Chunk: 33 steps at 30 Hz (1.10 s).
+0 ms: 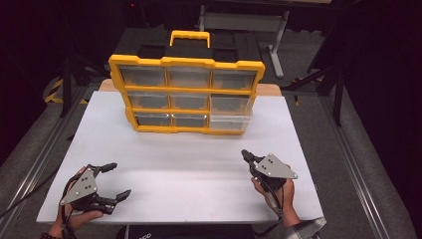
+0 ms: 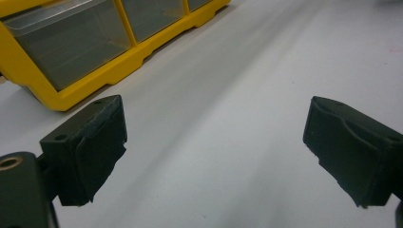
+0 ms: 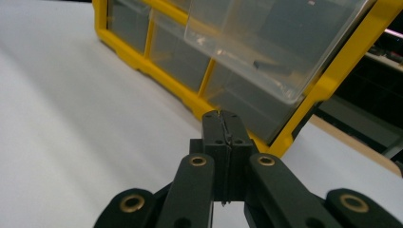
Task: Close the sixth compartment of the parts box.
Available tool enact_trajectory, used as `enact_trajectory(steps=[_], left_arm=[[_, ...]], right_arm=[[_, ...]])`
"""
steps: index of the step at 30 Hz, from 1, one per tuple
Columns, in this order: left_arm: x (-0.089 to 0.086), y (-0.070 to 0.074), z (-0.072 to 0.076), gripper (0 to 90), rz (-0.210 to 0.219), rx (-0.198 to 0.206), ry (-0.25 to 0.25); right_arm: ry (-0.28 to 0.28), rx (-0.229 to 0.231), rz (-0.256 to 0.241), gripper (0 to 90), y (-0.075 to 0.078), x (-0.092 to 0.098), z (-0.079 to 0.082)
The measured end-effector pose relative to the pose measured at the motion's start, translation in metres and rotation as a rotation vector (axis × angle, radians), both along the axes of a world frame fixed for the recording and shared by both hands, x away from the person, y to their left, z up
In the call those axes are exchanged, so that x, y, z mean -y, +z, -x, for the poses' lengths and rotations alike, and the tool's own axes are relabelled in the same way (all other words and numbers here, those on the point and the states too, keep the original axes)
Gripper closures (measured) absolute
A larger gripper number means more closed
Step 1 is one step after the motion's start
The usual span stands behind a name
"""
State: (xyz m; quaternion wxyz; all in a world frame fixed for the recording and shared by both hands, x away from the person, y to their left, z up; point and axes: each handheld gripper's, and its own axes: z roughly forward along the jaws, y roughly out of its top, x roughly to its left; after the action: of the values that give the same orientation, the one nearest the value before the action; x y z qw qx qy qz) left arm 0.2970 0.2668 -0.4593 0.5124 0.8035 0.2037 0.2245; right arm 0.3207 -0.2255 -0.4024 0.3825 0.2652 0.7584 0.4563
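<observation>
A yellow and black organiser (image 1: pixel 186 92) with clear drawers in three rows stands upright at the back of the white table (image 1: pixel 179 169). Its bottom right drawer (image 1: pixel 230 123) is pulled out a little; in the right gripper view that clear drawer (image 3: pixel 266 42) juts from the yellow frame (image 3: pixel 332 76). My left gripper (image 1: pixel 117 180) rests at the front left, jaws wide open with nothing between them; the organiser (image 2: pixel 71 47) lies ahead to its left. My right gripper (image 1: pixel 246 155) is at the front right, jaws pressed together and empty, pointing at the organiser.
A metal rail (image 1: pixel 358 169) runs along the right of the table and another (image 1: pixel 35 164) along the left. A grey stand (image 1: pixel 278 35) is behind the organiser. Bare white table surface (image 2: pixel 247 95) stretches between both grippers and the organiser.
</observation>
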Motion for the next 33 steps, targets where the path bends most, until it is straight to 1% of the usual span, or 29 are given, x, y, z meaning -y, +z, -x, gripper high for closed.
enact_trajectory(steps=[3,8,11,14,20,22,25,28,33], left_arm=[[0.0,0.0,0.0,8.3,-0.002,0.0,0.001],[0.0,0.0,0.001,8.3,-0.003,-0.001,0.001],[0.0,0.0,0.001,8.3,0.0,0.0,0.002],[0.0,0.0,0.001,8.3,-0.001,0.0,0.001],[0.0,0.0,0.001,8.3,0.002,-0.002,0.001],[0.001,0.0,0.001,8.3,0.001,-0.002,0.001],[0.001,-0.001,0.001,8.3,0.002,-0.006,-0.001],[0.001,-0.001,0.001,8.3,0.003,-0.004,0.0],[0.001,-0.001,0.001,8.3,0.003,-0.004,0.0]], right_arm=[[-0.001,0.02,-0.009,90.0,0.008,-0.003,-0.003],[-0.005,0.04,-0.032,90.0,0.018,-0.009,-0.009],[-0.012,0.052,-0.027,90.0,0.022,-0.012,-0.011],[-0.013,0.056,-0.038,90.0,0.027,-0.016,-0.013],[-0.022,0.065,-0.044,90.0,0.032,-0.022,-0.02],[-0.03,0.068,-0.056,90.0,0.034,-0.023,-0.023],[-0.037,0.072,-0.062,90.0,0.037,-0.026,-0.027],[-0.046,0.073,-0.049,90.0,0.038,-0.031,-0.033],[-0.054,0.066,-0.052,90.0,0.038,-0.035,-0.04]])
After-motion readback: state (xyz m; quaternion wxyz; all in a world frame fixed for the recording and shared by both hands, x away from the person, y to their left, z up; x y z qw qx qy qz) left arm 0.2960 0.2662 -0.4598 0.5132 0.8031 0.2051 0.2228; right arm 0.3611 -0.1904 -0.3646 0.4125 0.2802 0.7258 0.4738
